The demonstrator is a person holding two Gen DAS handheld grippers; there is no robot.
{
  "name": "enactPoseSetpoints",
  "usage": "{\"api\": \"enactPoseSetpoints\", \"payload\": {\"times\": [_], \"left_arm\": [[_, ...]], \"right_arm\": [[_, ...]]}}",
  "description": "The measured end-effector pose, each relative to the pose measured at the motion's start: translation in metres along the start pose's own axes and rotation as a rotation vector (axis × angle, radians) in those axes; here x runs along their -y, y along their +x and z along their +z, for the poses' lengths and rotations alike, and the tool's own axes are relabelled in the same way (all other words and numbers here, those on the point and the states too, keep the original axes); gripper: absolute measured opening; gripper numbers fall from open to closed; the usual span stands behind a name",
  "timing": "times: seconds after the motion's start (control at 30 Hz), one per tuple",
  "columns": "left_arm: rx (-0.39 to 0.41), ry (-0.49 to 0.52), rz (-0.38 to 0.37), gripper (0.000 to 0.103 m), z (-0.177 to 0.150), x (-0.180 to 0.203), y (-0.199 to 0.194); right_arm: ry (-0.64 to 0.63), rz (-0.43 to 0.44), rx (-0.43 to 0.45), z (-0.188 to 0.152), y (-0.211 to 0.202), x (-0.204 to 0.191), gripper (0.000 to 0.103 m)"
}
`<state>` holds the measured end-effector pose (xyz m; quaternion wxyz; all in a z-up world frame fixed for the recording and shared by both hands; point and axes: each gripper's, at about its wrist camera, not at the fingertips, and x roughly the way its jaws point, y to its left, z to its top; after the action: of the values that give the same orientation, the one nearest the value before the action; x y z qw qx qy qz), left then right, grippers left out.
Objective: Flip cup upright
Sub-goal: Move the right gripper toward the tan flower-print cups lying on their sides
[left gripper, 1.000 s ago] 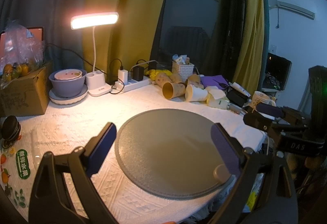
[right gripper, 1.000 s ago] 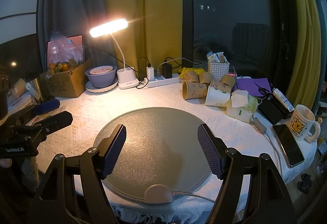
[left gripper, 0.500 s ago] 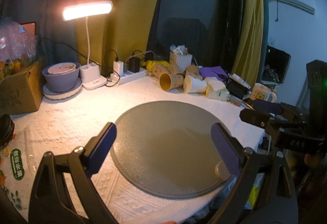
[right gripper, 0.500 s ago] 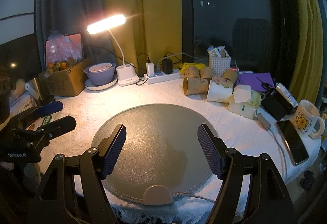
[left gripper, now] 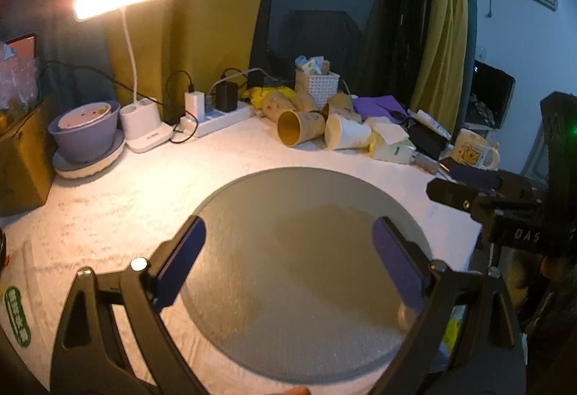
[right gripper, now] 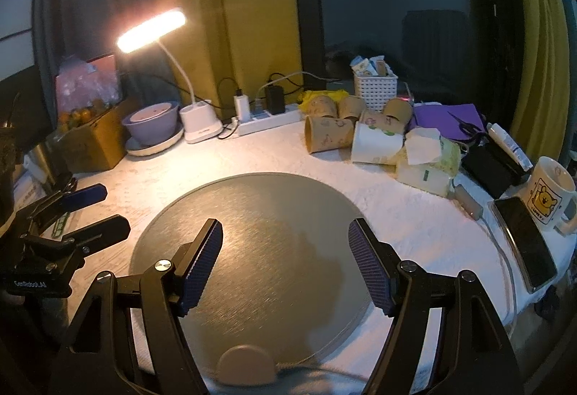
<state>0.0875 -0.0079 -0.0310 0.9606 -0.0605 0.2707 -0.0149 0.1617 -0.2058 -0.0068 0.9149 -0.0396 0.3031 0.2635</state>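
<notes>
Left gripper (left gripper: 288, 243) hangs with its fingers (left gripper: 180, 261) spread wide and nothing between them, poised over the near half of the round grey mat (left gripper: 299, 251). Right gripper (right gripper: 285, 258) is the same picture: blue-padded fingers (right gripper: 369, 265) splayed well apart, holding nothing, above the mat (right gripper: 252, 214) from the other side. Each tool shows up in the other's camera, the right one at the far right edge (left gripper: 468, 193), the left one at the far left (right gripper: 79, 214), both off the mat's rim.

Out past the mat, at the back of the desk (right gripper: 414, 211), lies the pile of paper cups. The brown cup (right gripper: 328, 133) is on its side, mouth toward the left, and the white cup (right gripper: 375, 144) lies on its side touching it. More brown cups (right gripper: 351, 106) cluster just behind, in front of a white basket (right gripper: 375, 87).

Further left, a power strip (right gripper: 267, 117), then the lit desk lamp (right gripper: 151, 31) and a purple bowl (right gripper: 151, 121) on a plate. On the right edge, a phone (right gripper: 526, 243) beside a yellow-bear mug (right gripper: 548, 193).
</notes>
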Motion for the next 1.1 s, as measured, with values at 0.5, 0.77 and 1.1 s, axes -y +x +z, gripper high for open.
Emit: {"api": "enactPoseSetpoints", "payload": {"times": [0.5,0.77,1.1], "left_arm": [[-0.079,0.078,-0.062,0.094,0.043,0.008,0.075],[-0.132,0.131,-0.090,0.094,0.064,0.017,0.123],[-0.125,0.183,-0.085,0.094,0.096,0.018,0.173]], "right_arm": [[0.027,-0.025,0.004,0.039,0.049,0.050,0.075],[0.054,-0.019,-0.017,0.052,0.086,0.071,0.075],[0.078,-0.026,-0.041,0.068,0.123,0.101,0.075]]}}
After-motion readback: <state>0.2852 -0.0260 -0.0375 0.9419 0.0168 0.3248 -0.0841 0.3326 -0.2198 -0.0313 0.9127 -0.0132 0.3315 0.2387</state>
